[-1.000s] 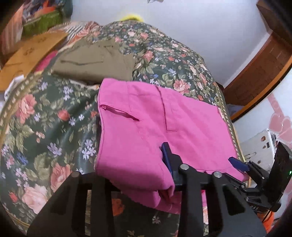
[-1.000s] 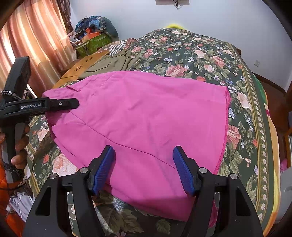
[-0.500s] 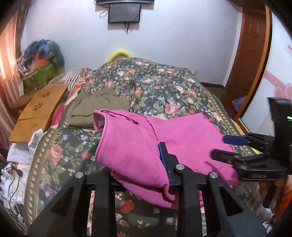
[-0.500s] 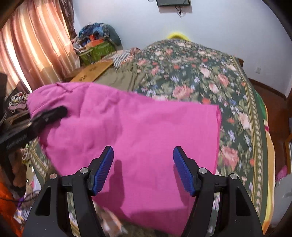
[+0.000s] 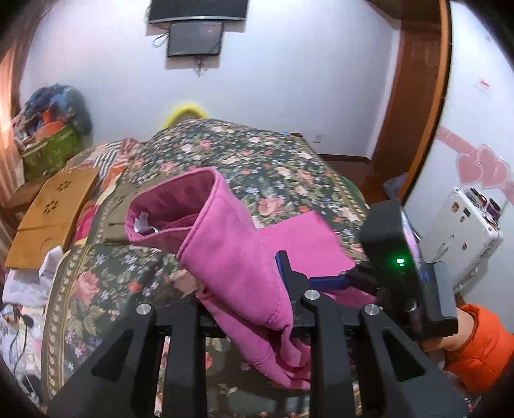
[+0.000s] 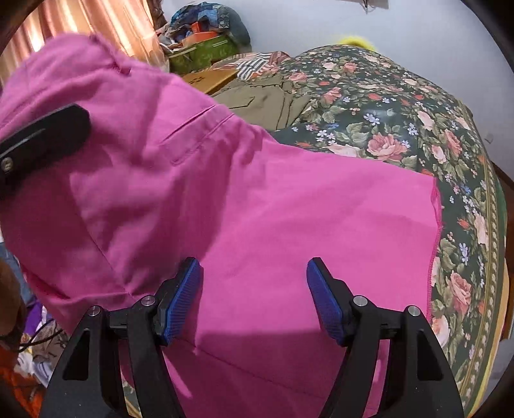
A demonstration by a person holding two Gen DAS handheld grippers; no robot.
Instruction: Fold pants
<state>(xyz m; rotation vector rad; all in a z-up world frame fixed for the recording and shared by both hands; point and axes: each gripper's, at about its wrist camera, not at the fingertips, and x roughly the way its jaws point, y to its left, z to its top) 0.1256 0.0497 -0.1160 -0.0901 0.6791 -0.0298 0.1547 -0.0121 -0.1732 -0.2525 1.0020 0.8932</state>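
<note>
The pink pants (image 5: 231,257) hang lifted over the floral bed (image 5: 244,160); their open waistband gapes at the top. My left gripper (image 5: 253,289) is shut on the pink pants at a bunched edge, with cloth draped over its left finger. In the right wrist view the pants (image 6: 257,205) spread wide, one end raised at the upper left and the other lying on the bed. My right gripper (image 6: 253,289) is open, its blue pads (image 6: 321,302) on either side of the cloth without pinching it. The left gripper's finger (image 6: 41,135) shows at the left.
Olive trousers (image 6: 266,96) lie folded on the bed behind the pink pants. A wooden board (image 5: 51,215), a green box (image 5: 51,148) with clutter and curtains (image 6: 96,25) stand at the left. A door frame (image 5: 411,96) and a white device (image 5: 459,231) are at the right.
My left gripper has lifted the waist end of the pink pants high off the bed. The right gripper has stayed open and close to the cloth.
</note>
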